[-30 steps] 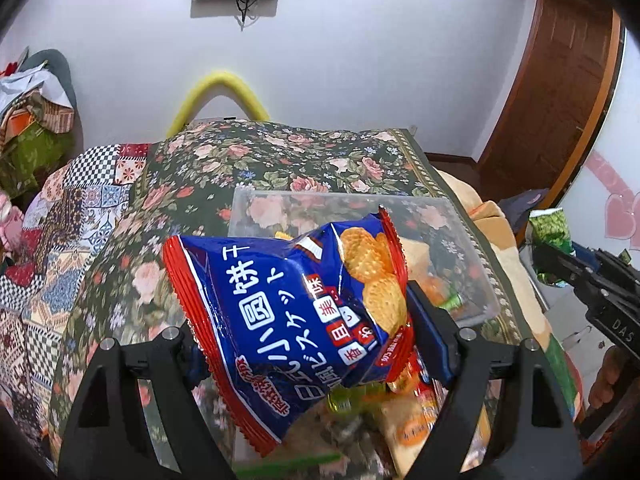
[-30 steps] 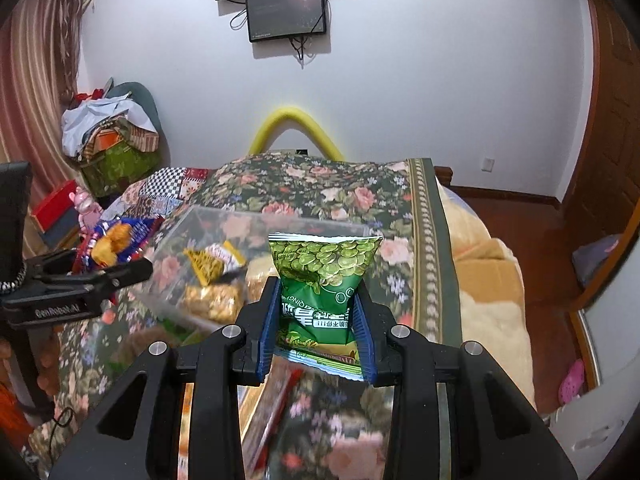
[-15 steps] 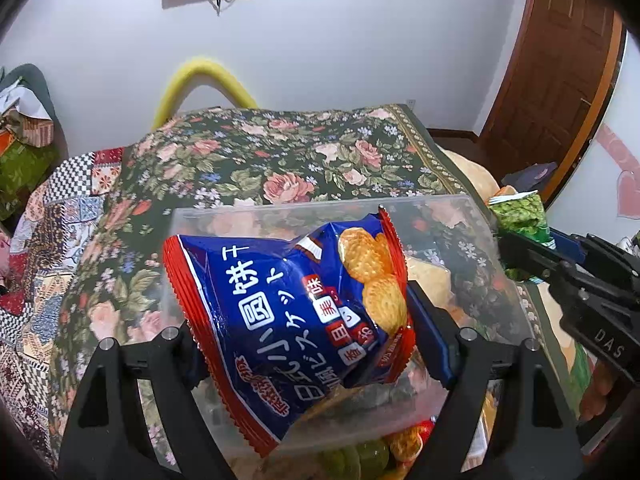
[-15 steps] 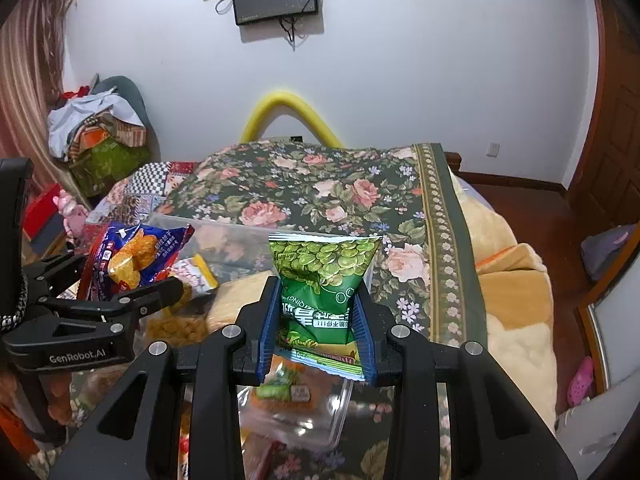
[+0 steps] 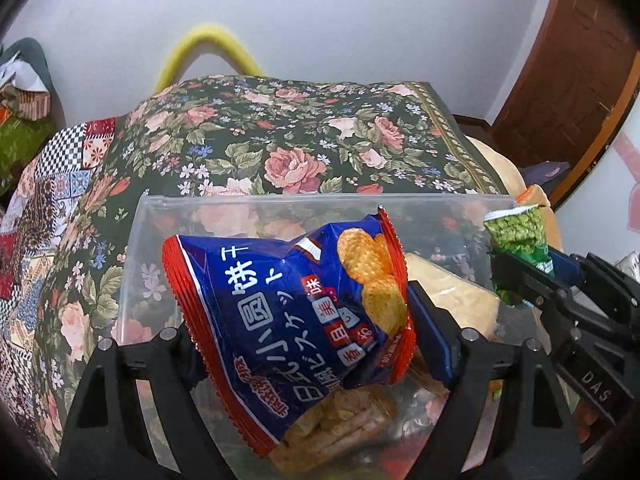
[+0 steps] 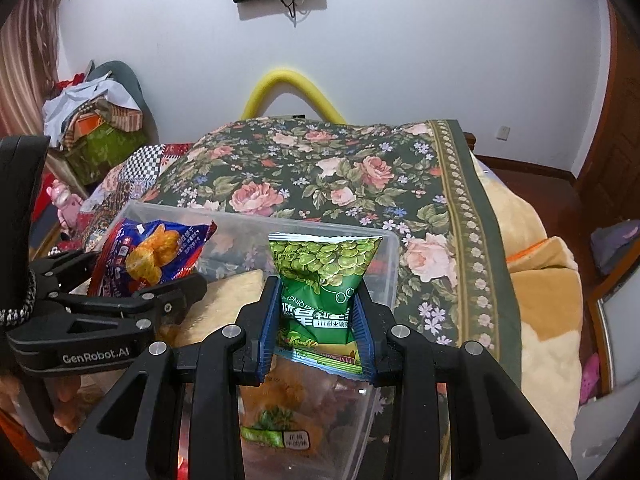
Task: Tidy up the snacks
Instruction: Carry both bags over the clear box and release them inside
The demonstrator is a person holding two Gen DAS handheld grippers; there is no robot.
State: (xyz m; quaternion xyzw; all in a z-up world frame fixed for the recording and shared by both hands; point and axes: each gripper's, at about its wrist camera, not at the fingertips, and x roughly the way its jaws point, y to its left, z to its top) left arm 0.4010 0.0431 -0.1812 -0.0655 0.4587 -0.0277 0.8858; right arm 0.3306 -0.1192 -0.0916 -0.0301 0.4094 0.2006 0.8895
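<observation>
The left gripper (image 5: 304,344) clamps the blue biscuit bag (image 5: 288,320) over the clear bin (image 5: 280,204) — hiding much inside. The right gripper (image 6: 316,320) pinches the green pea packet (image 6: 320,276), its lower end cut off behind the fingers (image 6: 268,320).

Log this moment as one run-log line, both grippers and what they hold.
left gripper: shut on blue cracker bag | right gripper: shut on green pea bag | both over clear bin | nothing released

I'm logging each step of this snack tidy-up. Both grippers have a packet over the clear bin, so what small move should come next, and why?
Probably open the left gripper and let the blue biscuit bag drop. It hangs inside the rim of the clear bin, above snacks already lying there. The right gripper, shut on the green pea packet over the same bin, could release next.
</observation>
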